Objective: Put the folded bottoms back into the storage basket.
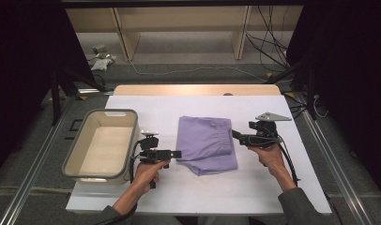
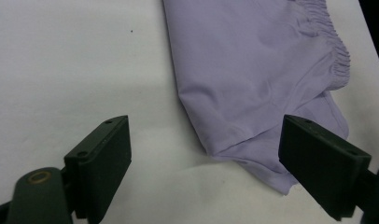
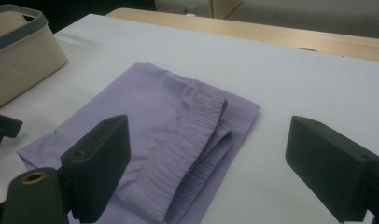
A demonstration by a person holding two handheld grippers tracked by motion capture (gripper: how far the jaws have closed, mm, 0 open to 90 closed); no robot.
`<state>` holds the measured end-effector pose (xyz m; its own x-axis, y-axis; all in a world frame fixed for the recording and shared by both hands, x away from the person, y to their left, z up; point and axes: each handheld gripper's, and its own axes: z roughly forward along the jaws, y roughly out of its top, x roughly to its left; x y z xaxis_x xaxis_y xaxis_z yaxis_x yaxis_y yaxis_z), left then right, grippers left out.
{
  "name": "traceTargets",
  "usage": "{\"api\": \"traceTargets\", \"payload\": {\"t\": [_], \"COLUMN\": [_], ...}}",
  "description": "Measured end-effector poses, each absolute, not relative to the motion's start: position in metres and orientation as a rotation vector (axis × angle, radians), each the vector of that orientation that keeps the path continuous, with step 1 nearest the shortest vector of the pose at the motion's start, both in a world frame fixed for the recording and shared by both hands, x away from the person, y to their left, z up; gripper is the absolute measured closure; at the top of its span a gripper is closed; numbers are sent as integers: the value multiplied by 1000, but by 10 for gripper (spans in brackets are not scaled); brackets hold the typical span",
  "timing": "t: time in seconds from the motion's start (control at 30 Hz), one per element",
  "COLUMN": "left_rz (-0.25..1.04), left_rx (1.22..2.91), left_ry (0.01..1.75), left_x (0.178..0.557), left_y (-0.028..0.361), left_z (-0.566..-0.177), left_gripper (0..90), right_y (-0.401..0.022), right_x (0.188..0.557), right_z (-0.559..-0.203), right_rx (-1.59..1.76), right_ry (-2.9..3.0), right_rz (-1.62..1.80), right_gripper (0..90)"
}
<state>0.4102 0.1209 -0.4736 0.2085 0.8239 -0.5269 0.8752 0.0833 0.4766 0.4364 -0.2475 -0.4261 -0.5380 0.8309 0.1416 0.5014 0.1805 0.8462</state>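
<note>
Folded lilac garment (image 1: 207,144) lies flat mid-worktop (image 1: 254,187), elastic waistband along its right edge, loose corner at near right. Beige bin (image 1: 103,143) with grey rim sits just left of it, empty as far as I can see.

Left hand-held gripper (image 1: 175,153): jaws spread wide, nothing held, tips at the garment's near-left edge. In the left gripper view the near corner of the cloth (image 2: 253,84) lies between the jaws, closer to the right one. Right hand-held gripper (image 1: 235,134): also wide open, empty, tips at the waistband edge. In the right gripper view the gathered elastic (image 3: 197,140) runs between the jaws, stacked in layers.

My read: both are lining up to pinch the folded piece from opposite sides, probably to lift it into the bin.

How to do it well:
- Drop each lower jaw flat onto the white cover and slide under all layers before closing; grabbing the top ply alone will unfold it.
- Right side: bite across the whole waistband stack, not only the upper fold.
- Left side: shift further in from the corner so the bite catches the folded edge, not the loose tail.
- Close both together, lift level, keep the cloth lightly taut.
- Clear the bin rim before lowering.
</note>
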Motion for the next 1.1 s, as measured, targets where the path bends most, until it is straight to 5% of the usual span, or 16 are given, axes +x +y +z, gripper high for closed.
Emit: {"api": "traceTargets", "payload": {"t": [0.47,0.73,1.1], "left_rz": [-95,-100,-80], "left_rx": [1730,1738,1765], "left_ry": [1618,1609,1608], "left_x": [421,422,422], "left_y": [109,105,97], "left_z": [-482,-483,-486], "left_gripper": [286,423,769], "right_y": [-242,-233,-232], "right_x": [458,478,494], "right_z": [-426,-428,-435], "right_rx": [1298,1348,1422], "right_ry": [2171,2216,2230], "right_rz": [1286,1222,1188], "right_gripper": [148,149,154]}}
